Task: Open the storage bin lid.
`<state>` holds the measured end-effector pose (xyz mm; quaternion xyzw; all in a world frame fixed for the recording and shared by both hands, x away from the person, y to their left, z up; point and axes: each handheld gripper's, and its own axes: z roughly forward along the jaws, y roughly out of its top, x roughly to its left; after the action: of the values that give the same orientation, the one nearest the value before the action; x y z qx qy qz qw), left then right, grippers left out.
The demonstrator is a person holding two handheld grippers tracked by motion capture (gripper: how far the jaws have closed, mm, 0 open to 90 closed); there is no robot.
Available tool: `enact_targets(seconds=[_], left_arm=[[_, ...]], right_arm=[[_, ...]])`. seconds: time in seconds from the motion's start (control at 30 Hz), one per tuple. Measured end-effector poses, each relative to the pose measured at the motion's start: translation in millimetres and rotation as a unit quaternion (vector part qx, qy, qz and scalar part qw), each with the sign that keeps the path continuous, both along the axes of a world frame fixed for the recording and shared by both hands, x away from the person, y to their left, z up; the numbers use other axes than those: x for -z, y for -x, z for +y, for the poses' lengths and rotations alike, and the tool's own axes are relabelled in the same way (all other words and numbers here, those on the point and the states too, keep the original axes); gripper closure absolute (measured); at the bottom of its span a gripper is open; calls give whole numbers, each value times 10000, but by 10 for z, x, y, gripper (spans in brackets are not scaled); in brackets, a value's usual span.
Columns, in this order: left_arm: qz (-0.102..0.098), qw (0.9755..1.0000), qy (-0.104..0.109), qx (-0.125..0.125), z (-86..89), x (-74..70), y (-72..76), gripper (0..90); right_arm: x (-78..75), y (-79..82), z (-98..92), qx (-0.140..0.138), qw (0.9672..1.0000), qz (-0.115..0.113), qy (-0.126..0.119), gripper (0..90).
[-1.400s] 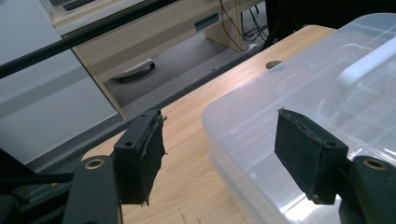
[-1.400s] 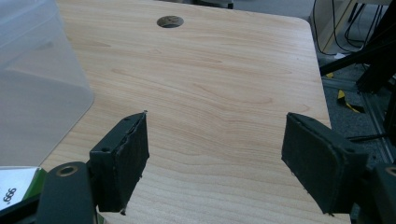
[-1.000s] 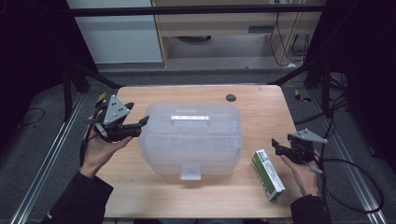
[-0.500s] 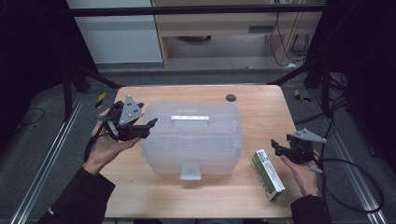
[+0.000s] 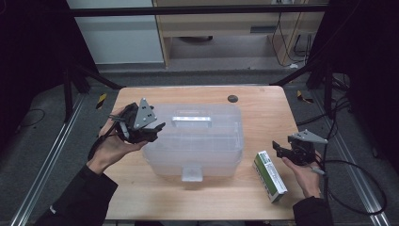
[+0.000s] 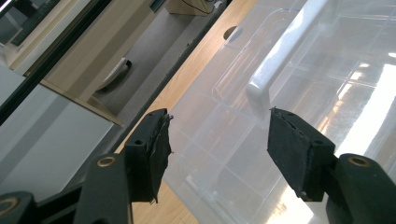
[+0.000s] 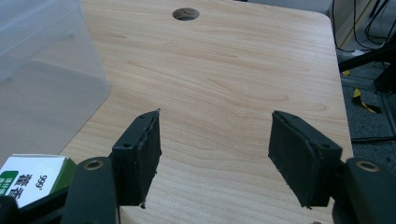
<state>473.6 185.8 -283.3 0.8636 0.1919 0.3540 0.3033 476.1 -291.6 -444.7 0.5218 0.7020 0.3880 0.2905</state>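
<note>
High view: storage box (image 5: 197,141) lies lengthwise left-right, apparently latch toward person; both tongs released.

Dim surroundings, glare on clear plastic

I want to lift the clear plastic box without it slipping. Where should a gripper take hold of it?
Grip the white handle on the lid of the clear box, coming down from above. It is a narrow raised bar, likely slim enough for open jaws; the smooth, wide walls are not. The left gripper, open, is nearest.
</note>
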Motion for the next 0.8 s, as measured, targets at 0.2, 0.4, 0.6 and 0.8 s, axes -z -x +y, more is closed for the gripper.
enact_targets(seconds=[0.2,0.4,0.6,0.8], left_arm=[[9,9997,-217,96,-82,-5,-1,386],[17,9986,-496,194,-161,2,-10,385],[-9,9973,-667,295,-271,14,-33,385],[-43,9956,-836,412,-349,-1,-47,387]], right_arm=[[6,-3,4,-18,10000,20,-11,343],[9,-5,7,-31,10000,38,6,343],[23,-10,22,-64,9999,72,63,346],[27,-12,23,-80,9999,91,74,348]])
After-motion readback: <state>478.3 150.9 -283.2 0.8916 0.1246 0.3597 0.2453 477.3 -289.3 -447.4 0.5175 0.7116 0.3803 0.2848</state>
